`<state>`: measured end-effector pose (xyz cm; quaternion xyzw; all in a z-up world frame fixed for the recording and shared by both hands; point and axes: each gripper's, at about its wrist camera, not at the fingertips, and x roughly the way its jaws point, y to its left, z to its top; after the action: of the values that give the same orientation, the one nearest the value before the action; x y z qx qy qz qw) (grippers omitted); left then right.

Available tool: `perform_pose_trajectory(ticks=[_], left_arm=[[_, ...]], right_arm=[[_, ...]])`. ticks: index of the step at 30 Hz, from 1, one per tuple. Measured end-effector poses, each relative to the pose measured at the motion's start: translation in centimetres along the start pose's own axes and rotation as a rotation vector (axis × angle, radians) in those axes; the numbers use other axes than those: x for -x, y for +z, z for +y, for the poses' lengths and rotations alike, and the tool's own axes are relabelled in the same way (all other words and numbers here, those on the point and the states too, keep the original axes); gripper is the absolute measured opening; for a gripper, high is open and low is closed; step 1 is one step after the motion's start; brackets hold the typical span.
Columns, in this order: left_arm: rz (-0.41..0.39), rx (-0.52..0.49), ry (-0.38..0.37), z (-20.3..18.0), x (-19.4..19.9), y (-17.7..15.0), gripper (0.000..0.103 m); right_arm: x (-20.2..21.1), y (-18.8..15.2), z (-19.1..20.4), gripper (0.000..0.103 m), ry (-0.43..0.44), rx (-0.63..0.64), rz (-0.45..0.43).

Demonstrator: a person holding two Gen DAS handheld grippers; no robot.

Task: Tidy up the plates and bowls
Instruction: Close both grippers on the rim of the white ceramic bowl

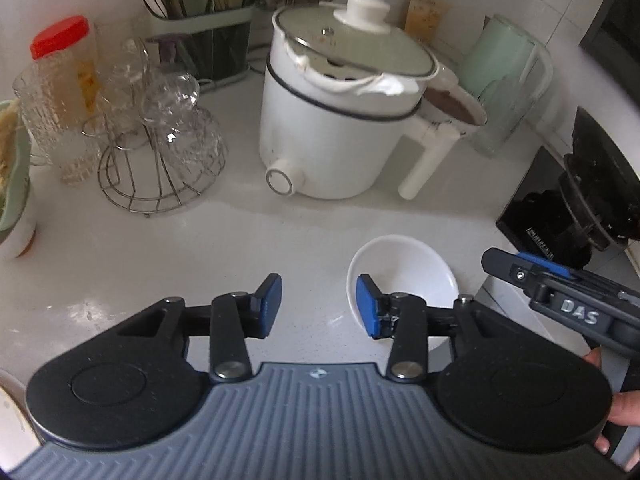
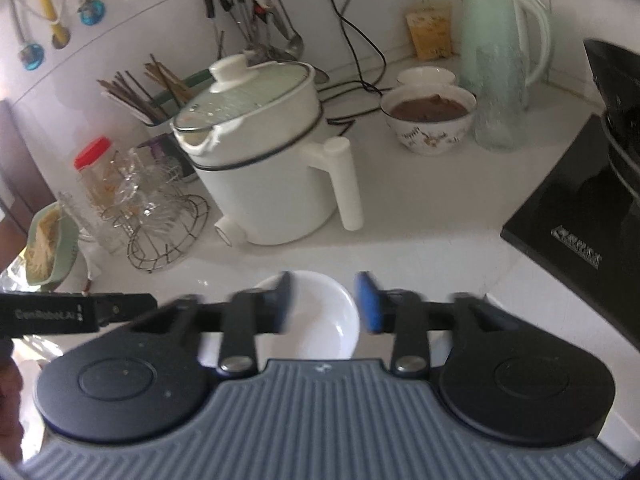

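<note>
An empty white bowl (image 1: pixel 408 268) (image 2: pixel 320 320) sits on the white counter (image 1: pixel 160 248). My left gripper (image 1: pixel 319 306) is open just left of it. Its right pad (image 1: pixel 366 306) hovers at the bowl's left rim and its left pad (image 1: pixel 270 304) is over bare counter. My right gripper (image 2: pixel 325 304) is open above the same bowl, its blurred fingers straddling the bowl's width without pressing on it. That right gripper (image 1: pixel 520 272) also shows at the right edge of the left wrist view. A patterned bowl of brown food (image 2: pixel 430 116) (image 1: pixel 456 108) stands at the back.
A white electric pot (image 1: pixel 340 120) (image 2: pixel 264 160) with a glass lid stands behind the bowl. A wire rack of glasses (image 1: pixel 160 140) and a red-capped jar (image 1: pixel 64 60) are at the left. A black stove (image 2: pixel 568 232) lies to the right, a mint kettle (image 2: pixel 500 52) behind it. A green bowl of noodles (image 2: pixel 44 240) is far left.
</note>
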<state>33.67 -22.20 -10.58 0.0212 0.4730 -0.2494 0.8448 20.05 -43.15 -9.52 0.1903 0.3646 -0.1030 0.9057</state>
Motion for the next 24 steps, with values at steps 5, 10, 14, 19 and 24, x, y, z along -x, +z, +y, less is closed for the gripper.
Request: perform_pose_trajectory(ticks=[5,10,14,19,24], left_arm=[[0.045,-0.009,0.001,-0.1,-2.3,-0.3,0.049],[0.061,-0.012,0.000,-0.3,-4.2,-0.2,0.049],[0.059,-0.056,0.028,-0.2,-4.5,0.6,0.049],[0.081,0.029,-0.015,1.5,-5.2,1.4,0.049],[0.119,0.033,-0.050,1.2,-6.6,0.8,0.049]], right_arm=[[-1.6,-0.4,-2.3,0.065,-0.014,-0.085,0.032],[-3.0,-1.2,-3.5,0.065,-0.026,-0.105,0.070],[-3.5,-1.6,-3.8,0.065,-0.008,-0.113,0.099],[-4.3,-2.0,-3.6,0.061,0.021,-0.113,0.127],[-5.0,-2.2,-3.0,0.053,0.031,-0.088,0.158]])
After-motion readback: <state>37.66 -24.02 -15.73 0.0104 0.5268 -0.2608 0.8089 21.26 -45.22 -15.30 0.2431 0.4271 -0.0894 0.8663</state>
